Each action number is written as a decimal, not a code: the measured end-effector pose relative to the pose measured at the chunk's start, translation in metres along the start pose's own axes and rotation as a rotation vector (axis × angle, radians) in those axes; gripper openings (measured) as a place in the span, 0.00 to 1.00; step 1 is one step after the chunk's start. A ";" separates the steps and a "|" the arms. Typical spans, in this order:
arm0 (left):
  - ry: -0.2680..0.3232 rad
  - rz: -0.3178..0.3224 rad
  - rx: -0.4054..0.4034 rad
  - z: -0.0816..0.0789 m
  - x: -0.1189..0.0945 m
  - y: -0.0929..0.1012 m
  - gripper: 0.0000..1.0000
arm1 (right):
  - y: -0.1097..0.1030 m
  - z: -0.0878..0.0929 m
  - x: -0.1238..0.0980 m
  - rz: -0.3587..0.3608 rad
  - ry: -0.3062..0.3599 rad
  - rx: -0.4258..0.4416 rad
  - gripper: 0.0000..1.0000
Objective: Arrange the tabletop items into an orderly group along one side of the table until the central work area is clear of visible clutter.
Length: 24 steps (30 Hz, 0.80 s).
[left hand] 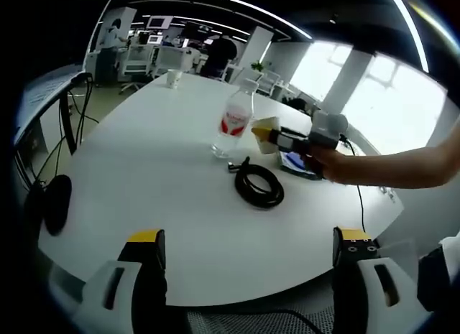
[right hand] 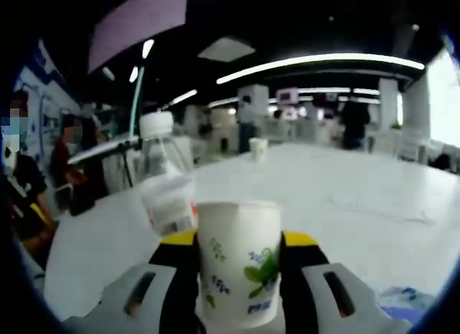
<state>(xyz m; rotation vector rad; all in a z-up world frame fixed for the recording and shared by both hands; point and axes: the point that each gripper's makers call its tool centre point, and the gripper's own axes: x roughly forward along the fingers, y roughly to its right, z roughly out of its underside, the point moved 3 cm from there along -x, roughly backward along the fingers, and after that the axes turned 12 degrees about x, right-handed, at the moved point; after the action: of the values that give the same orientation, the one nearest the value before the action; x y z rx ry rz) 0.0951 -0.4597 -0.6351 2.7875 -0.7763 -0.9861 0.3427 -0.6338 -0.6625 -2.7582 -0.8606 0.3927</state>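
The cup (right hand: pixel 237 258) hides the bottle's (right hand: pixel 167 179) lower part, and its blurred print looks like green leaves.

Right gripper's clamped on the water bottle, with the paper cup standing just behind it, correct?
Reversed. The right gripper view shows the right gripper shut on the paper cup; the water bottle stands just behind it, ungripped.

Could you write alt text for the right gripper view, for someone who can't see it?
The right claw grips an upright white paper cup with green print. A clear plastic bottle stands just behind it on the white table.
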 end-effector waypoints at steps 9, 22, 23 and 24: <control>-0.007 -0.002 0.039 0.001 0.004 -0.012 0.96 | 0.001 0.017 0.016 0.022 0.074 0.020 0.41; 0.012 0.039 0.054 -0.003 0.009 -0.003 0.97 | 0.016 0.013 0.029 0.031 0.141 0.036 0.41; 0.016 0.039 0.056 -0.004 0.009 -0.003 0.97 | 0.015 0.014 0.029 0.024 0.137 0.036 0.41; 0.020 0.039 0.057 -0.005 0.009 -0.003 0.97 | 0.014 0.016 0.030 0.017 0.131 0.035 0.41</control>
<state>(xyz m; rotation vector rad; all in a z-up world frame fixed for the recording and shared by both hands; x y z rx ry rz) 0.1051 -0.4619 -0.6372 2.8143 -0.8658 -0.9421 0.3690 -0.6256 -0.6868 -2.7255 -0.7915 0.2252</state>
